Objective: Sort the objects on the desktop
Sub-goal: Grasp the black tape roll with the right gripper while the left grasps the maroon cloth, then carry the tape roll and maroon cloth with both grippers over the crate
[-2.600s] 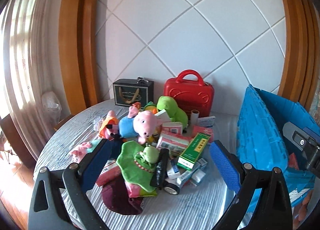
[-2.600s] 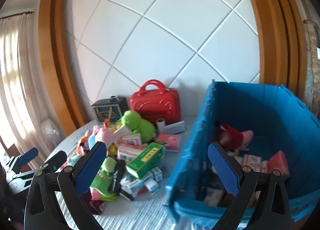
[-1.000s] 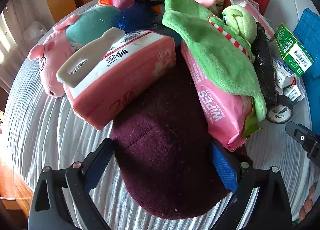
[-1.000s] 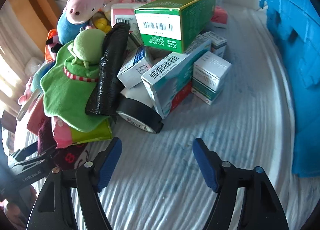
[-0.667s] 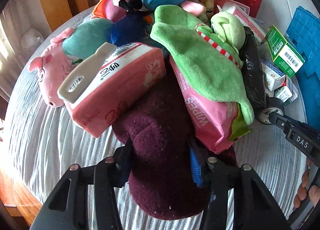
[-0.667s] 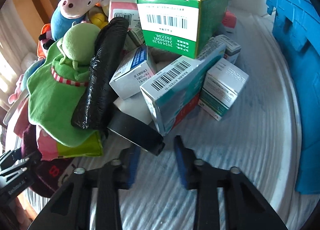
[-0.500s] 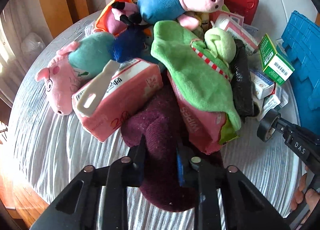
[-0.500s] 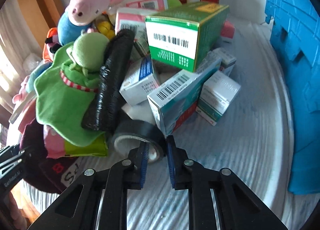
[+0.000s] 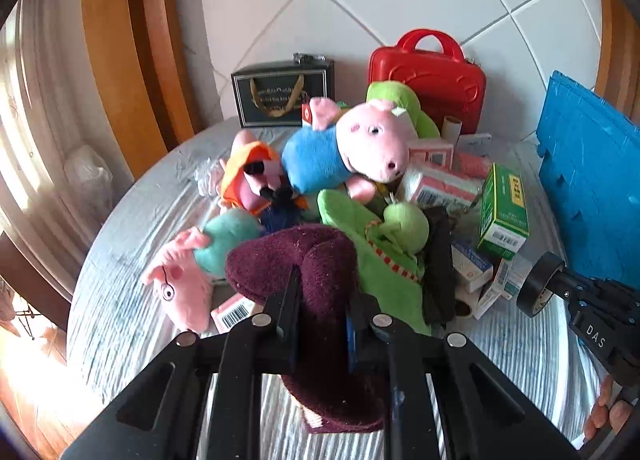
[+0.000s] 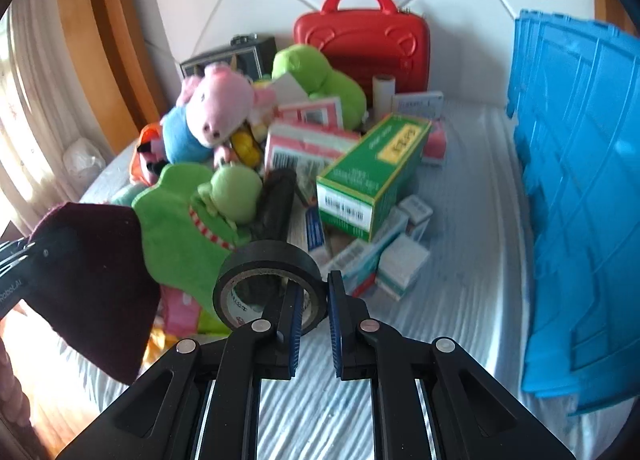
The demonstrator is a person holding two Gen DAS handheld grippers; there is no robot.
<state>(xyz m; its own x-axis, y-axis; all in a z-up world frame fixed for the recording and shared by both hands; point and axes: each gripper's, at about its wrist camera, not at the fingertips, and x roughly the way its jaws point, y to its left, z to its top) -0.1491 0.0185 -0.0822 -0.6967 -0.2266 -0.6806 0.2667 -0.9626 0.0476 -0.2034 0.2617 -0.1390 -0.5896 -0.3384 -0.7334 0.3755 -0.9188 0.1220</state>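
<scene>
My left gripper (image 9: 320, 300) is shut on a dark maroon knit hat (image 9: 316, 256) and holds it lifted above the pile; the hat also shows in the right wrist view (image 10: 96, 284). My right gripper (image 10: 312, 300) is shut on the rim of a black tape roll (image 10: 268, 260), lifted off the table; the roll also shows in the left wrist view (image 9: 538, 284). Below lies a heap of plush toys and boxes: a pink pig plush (image 9: 360, 143), a green frog plush (image 10: 192, 215), a green box (image 10: 372, 175).
A blue crate (image 10: 580, 179) stands at the right, its wall close to my right gripper. A red case (image 10: 360, 39) and a dark box (image 9: 280, 93) stand at the back by the wall. The round table (image 10: 472, 260) has a striped grey cloth.
Both grippers went down to the pile and closed, the left on the hat, the right on the tape roll. Both have since lifted and pulled back with their objects.
</scene>
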